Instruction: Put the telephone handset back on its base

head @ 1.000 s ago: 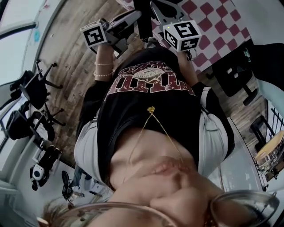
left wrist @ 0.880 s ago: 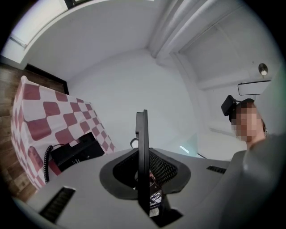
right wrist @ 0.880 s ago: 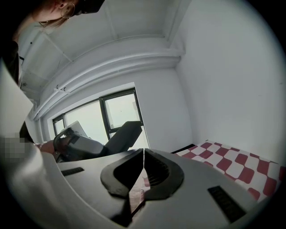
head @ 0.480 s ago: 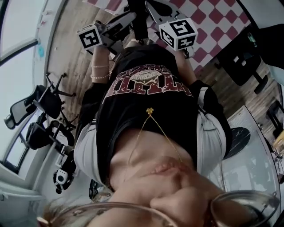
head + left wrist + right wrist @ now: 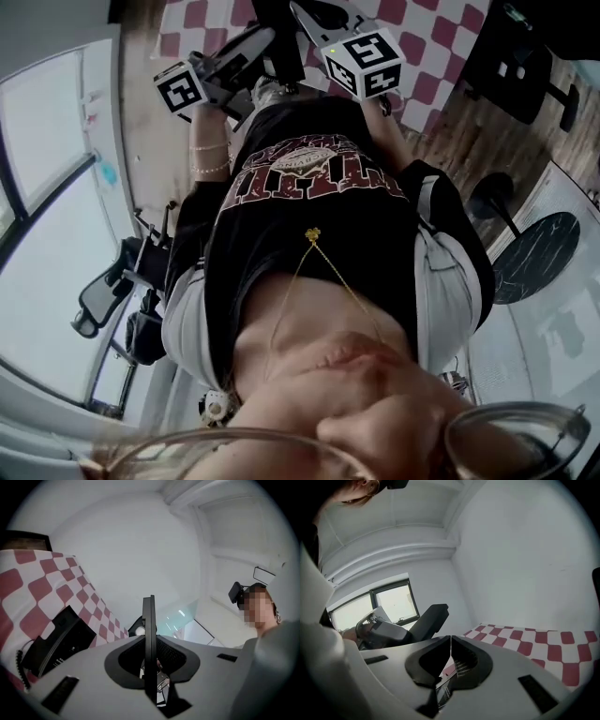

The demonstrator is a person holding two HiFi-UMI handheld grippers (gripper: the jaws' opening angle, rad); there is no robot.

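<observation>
I counted two tools: my left gripper (image 5: 148,616) and right gripper (image 5: 450,641), both clenched on nothing. One black telephone (image 5: 58,639) with a coiled cord lay on the checked tablecloth (image 5: 28,597), well apart from both. I couldn't make out its handset. One office chair (image 5: 108,295) stood behind me.

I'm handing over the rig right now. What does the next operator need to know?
Left hand-held gripper: shut, empty.
Right hand-held gripper: shut, empty.
Telephone with its coiled cord lies on the checked cloth, at the left of the left gripper view; handset and base can't be told apart there.
Done: nothing gripped yet.
Left: reach the telephone, find the handset, seat it on the base.
</observation>
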